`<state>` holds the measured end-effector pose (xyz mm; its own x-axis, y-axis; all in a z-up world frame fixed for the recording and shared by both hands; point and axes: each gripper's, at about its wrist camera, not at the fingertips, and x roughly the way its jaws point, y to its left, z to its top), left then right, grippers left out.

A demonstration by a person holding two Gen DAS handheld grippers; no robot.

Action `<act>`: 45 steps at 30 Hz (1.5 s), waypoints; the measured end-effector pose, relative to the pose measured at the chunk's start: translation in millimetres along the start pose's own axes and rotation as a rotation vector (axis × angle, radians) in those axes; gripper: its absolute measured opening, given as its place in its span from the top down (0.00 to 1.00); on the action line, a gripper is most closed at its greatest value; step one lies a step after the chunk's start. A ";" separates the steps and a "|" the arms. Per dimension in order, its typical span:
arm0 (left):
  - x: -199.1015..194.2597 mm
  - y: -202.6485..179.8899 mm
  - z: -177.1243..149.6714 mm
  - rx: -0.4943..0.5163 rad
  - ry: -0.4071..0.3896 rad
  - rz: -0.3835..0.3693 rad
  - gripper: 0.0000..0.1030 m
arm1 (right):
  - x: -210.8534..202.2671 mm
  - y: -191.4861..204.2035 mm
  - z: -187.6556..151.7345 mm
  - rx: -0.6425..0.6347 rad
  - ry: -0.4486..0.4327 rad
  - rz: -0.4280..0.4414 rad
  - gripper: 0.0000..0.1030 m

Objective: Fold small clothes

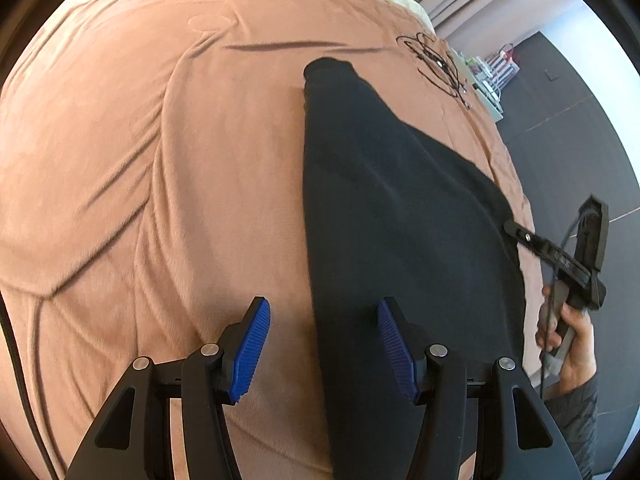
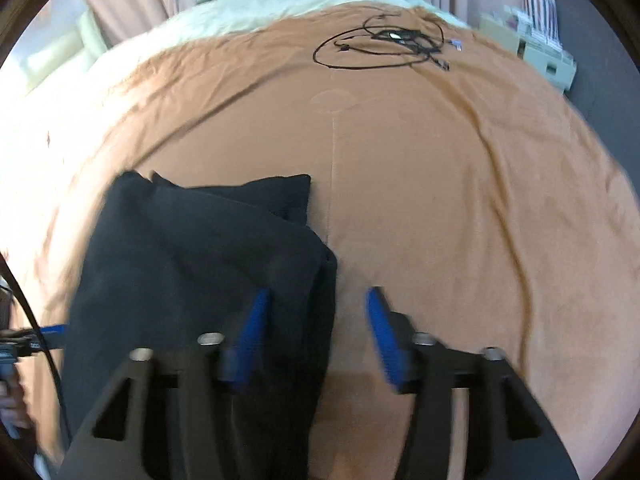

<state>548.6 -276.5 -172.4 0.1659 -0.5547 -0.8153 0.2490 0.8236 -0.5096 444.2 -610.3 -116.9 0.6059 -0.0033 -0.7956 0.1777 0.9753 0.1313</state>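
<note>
On top of the bed's soft brown fuzzy blanket (image 1: 160,168) lies a dark, almost black piece of soft clothing (image 1: 380,200), partly folded. Seen from the left wrist, it is long and thin: it starts right under the fingers and runs away from them to a narrow end far up the bed.

Both grippers sit at the near end of the cloth. The left gripper (image 1: 324,344) has its blue fingers (image 1: 252,348) apart, with nothing held; the left edge of the cloth runs between them. The right gripper (image 2: 316,340) also has its blue fingers (image 2: 384,336) apart and holds nothing. The right edge of the cloth lies between them, with bare blanket under the right finger.

Neither hand looks nearer; each is at its own side edge. I think the next fold needs a grab at these near corners.

Far up the bed lies a tangle of thin black cables (image 2: 384,44). No boxes or baskets sit on the bed.
</note>
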 end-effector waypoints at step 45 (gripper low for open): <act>-73.9 -53.5 51.9 0.037 -0.208 -0.186 0.90 | -63.1 37.4 -22.6 -0.028 -0.091 0.299 0.85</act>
<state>572.5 -285.7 -70.5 0.3055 -0.7113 -0.6330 0.3274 0.7028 -0.6316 395.1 -568.6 -75.2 0.6953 0.2662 -0.6677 -0.0397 0.9417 0.3340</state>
